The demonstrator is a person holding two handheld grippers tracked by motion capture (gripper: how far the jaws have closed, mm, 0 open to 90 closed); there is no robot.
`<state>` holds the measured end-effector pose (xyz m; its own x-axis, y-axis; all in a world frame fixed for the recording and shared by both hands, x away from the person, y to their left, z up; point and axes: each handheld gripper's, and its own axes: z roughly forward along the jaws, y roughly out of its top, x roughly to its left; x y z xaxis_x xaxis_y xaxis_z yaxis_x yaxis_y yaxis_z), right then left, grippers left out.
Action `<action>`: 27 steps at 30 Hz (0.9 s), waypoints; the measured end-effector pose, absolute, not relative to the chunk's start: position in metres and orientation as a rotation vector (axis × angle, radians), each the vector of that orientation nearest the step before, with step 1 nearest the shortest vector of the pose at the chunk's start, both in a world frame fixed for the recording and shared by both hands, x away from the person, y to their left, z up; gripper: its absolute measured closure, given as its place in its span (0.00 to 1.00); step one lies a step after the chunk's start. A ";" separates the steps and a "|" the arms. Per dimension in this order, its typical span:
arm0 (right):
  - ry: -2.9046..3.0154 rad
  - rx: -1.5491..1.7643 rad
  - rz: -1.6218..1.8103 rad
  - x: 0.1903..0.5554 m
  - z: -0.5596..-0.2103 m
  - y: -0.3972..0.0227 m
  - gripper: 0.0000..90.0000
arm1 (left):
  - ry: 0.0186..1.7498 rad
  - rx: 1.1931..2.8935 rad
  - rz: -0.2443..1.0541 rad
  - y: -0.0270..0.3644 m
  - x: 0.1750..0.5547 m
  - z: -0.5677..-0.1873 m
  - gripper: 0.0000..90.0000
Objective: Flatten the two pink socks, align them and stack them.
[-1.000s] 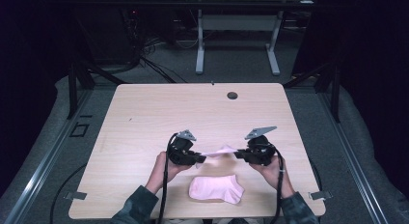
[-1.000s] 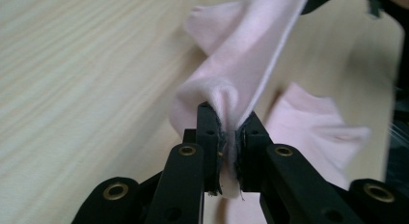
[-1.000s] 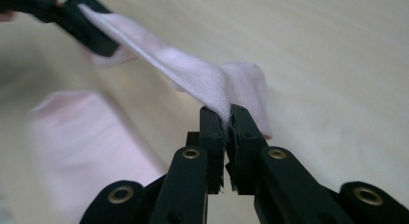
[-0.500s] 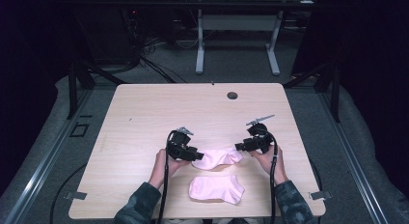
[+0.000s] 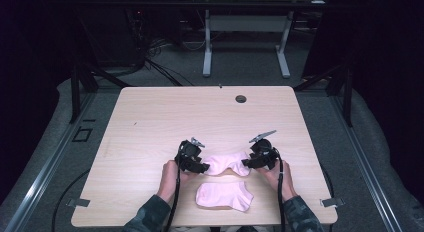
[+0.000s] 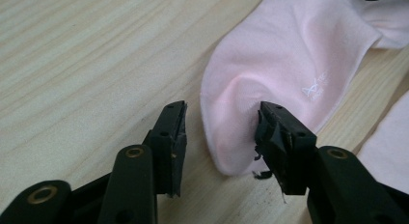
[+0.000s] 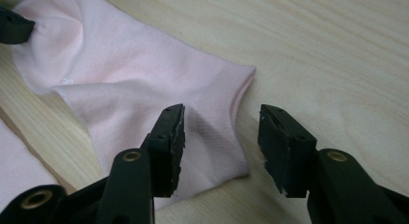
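A pink sock [image 5: 227, 163] lies flat across the near middle of the wooden table [image 5: 150, 122], stretched between two handheld grippers. The left gripper [image 5: 192, 162] sits at its toe end, the right gripper [image 5: 257, 158] at its cuff end, each with jaws apart and gripping nothing, seemingly so the fabric rests smooth. A second pink sock [image 5: 224, 195] lies just beside it, nearer the person, likely awaiting pairing.
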<state>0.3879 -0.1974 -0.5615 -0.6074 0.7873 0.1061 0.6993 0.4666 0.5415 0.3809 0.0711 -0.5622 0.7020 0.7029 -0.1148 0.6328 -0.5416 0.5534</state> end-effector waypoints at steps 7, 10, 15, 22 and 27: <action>2.524 1.236 0.821 0.381 -0.563 -0.194 0.78 | 0.977 2.370 0.265 0.065 0.377 -0.563 0.74; 2.526 1.224 0.830 0.377 -0.564 -0.194 0.85 | 0.953 2.375 0.270 0.065 0.376 -0.563 0.81; 2.500 1.238 0.887 0.373 -0.567 -0.196 0.92 | 0.941 2.369 0.271 0.066 0.376 -0.564 0.92; 2.504 1.270 0.923 0.374 -0.568 -0.200 0.94 | 0.946 2.331 0.244 0.071 0.377 -0.566 0.95; 2.498 1.289 0.973 0.370 -0.560 -0.206 0.94 | 0.941 2.306 0.214 0.076 0.375 -0.560 0.95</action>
